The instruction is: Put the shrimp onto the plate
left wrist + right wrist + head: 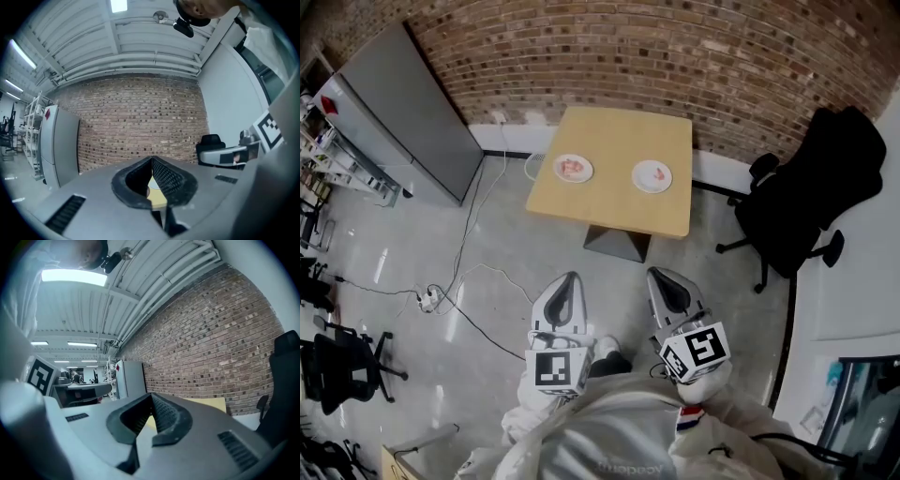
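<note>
Both jaw pairs are pressed together and empty, left gripper (571, 278) and right gripper (658, 275) held level, since the shrimp (573, 168), seemingly on a plate (586, 177) well ahead, is beyond reach.

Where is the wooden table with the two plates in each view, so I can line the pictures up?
Head view: table upper centre, ahead of the person.
Left gripper view: table low centre, a small yellow sliver.
Right gripper view: table right of centre, a yellow strip below the wall.
Shared landmark: the brick wall behind the table shows in all three views.
</note>
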The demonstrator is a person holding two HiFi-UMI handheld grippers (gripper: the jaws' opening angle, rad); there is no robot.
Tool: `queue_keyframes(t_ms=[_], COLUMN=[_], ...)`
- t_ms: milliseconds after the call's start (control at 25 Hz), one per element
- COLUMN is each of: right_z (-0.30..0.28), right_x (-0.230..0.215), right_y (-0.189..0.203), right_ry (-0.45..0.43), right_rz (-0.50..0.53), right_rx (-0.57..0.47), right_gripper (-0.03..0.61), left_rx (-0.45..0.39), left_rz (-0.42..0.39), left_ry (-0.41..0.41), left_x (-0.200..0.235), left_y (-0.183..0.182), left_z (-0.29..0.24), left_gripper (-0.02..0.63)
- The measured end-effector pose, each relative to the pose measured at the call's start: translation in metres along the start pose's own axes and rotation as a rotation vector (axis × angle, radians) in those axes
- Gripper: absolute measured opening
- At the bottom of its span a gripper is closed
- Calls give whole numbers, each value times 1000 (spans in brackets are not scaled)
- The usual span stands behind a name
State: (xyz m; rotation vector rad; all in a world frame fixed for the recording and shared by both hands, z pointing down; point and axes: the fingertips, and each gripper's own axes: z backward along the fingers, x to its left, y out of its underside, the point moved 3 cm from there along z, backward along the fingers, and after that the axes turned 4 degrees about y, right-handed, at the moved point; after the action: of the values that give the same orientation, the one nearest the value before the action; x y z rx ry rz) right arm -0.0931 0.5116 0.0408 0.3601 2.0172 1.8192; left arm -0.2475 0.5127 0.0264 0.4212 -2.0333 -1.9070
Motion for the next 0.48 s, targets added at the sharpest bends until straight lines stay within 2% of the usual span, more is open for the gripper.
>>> queue_keyframes(t_ms=[240,480], right_z=[-40,-61], right_x=[15,10], right_y=[-1,-4], right_ry=[47,74], right_rz=[14,15], right_rx=[-4,-7], right_gripper=[23,24], left_rx=[0,-7], left_rz=[5,-11], left_ry=[27,2], left_x=[45,68], left_y=[3,12], left_z=[-13,-28], left_gripper=[11,12])
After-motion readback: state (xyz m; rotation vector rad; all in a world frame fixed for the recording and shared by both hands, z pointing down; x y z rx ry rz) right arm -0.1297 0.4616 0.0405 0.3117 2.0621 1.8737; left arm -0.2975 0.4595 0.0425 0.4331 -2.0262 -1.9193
